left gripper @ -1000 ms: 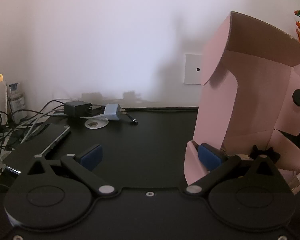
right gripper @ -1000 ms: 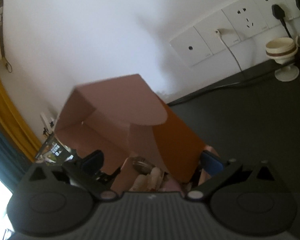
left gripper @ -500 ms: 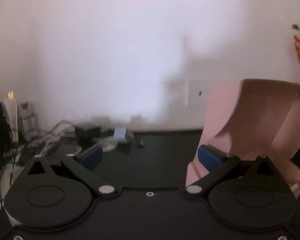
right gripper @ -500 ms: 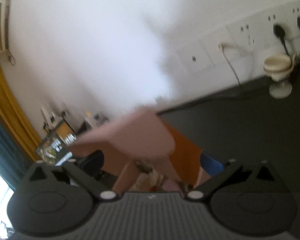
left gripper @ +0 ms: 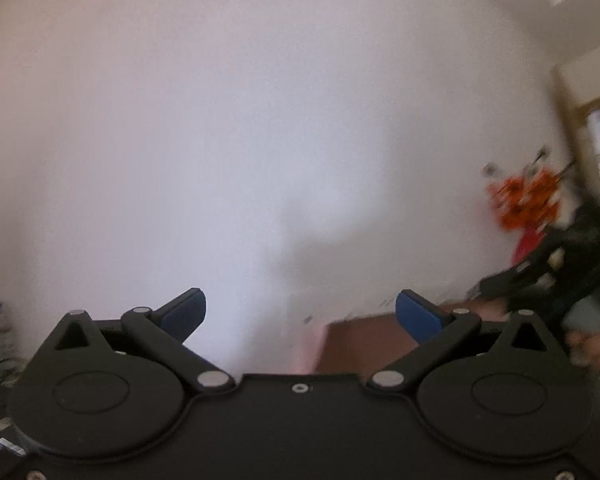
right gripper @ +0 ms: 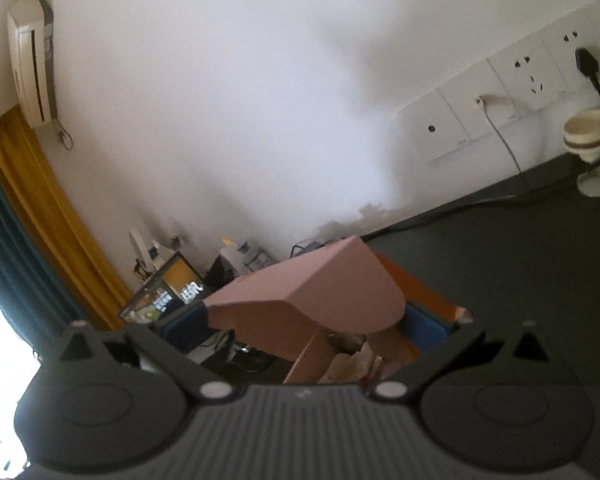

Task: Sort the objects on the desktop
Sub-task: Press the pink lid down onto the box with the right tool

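1. The desk [right gripper: 512, 280] looks mostly bare, so sorting seems nearly done; closing the box probably remains
2. The pink box [right gripper: 320, 292] sits on the desk, its flap partly folded over
3. Inside lie pale items [right gripper: 354, 362], too blurred to name
4. Left gripper [left gripper: 300, 314] gapes empty, facing the wall
5. Right gripper [right gripper: 320, 326] is spread wide around the flap, not clamping

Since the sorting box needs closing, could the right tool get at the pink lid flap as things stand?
Probably yes: the right tool is open, and the pink lid flap hangs between its fingers with nothing in front of it, though contact cannot be told.
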`<state>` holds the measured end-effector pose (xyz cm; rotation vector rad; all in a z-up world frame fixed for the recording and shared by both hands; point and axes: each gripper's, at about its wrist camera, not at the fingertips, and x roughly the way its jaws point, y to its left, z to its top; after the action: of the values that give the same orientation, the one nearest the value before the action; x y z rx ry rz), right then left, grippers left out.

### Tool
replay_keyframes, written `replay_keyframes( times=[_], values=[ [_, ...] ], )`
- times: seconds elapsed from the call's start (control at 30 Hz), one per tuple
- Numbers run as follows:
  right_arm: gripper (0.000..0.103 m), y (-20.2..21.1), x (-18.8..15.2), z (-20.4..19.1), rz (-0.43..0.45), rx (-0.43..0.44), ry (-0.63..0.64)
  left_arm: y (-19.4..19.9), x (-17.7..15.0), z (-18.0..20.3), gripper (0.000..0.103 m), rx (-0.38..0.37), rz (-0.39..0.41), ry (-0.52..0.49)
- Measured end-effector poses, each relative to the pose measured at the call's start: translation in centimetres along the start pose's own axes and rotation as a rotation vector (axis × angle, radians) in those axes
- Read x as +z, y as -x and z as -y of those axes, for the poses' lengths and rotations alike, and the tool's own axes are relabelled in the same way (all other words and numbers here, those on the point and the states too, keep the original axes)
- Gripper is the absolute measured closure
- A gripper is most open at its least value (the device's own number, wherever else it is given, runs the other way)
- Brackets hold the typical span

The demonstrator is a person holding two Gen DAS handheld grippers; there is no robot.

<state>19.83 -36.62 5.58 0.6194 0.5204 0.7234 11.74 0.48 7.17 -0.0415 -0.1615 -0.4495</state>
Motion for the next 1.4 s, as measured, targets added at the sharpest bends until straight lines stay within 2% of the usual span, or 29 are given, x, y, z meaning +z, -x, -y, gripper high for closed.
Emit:
replay_keyframes(
  times=[0.1, 0.27, 0.4, 0.47, 0.53, 0.6, 0.67, 0.77, 0.9, 1.03, 1.13, 1.3, 1.4],
  values=[
    [0.001, 0.1, 0.1, -0.3, -0.018, 0.007, 0.020, -0.1, 0.1, -0.4, 0.000, -0.013, -0.009, 0.049],
    [0.001, 0.8, 0.4, -0.4, -0.023, -0.001, 0.045, -1.7, -0.5, -2.8, 0.000, 0.122, -0.074, 0.174],
    [0.001, 2.3, 0.8, 0.1, 0.036, 0.016, 0.012, -3.1, -1.3, -5.4, 0.000, 0.225, -0.150, 0.303],
    [0.001, 2.5, 0.9, 0.4, 0.051, 0.041, -0.007, -3.9, -1.8, -5.8, 0.000, 0.260, -0.192, 0.311],
    [0.001, 1.9, 0.8, 0.5, 0.019, 0.043, -0.014, -4.6, -2.4, -5.5, 0.000, 0.283, -0.232, 0.285],
    [0.001, 1.2, 0.6, 0.3, -0.006, 0.022, -0.002, -4.8, -2.5, -5.3, 0.000, 0.269, -0.261, 0.259],
    [0.001, 0.4, 0.5, 0.4, -0.038, 0.038, -0.018, -4.7, -2.5, -4.7, 0.000, 0.240, -0.273, 0.235],
    [0.001, 0.1, 0.4, 0.5, -0.060, 0.068, -0.043, -4.1, -2.3, -4.1, 0.000, 0.235, -0.257, 0.175],
    [0.001, -0.1, 0.4, 0.6, -0.080, 0.063, -0.051, -4.0, -2.1, -3.4, 0.000, 0.250, -0.228, 0.129],
    [0.001, -0.7, 0.5, 1.0, -0.102, 0.031, -0.085, -3.7, -1.6, -3.8, 0.000, 0.251, -0.202, 0.157],
    [0.001, -0.4, 0.6, 0.9, -0.079, 0.003, -0.079, -3.7, -1.5, -4.3, 0.000, 0.252, -0.200, 0.198],
    [0.001, 1.1, 0.7, 0.9, -0.032, 0.054, -0.096, -4.5, -2.0, -4.7, 0.000, 0.242, -0.233, 0.224],
    [0.001, 1.7, 0.8, 0.7, 0.002, 0.058, -0.092, -4.4, -2.1, -4.8, 0.000, 0.222, -0.219, 0.224]
  ],
)
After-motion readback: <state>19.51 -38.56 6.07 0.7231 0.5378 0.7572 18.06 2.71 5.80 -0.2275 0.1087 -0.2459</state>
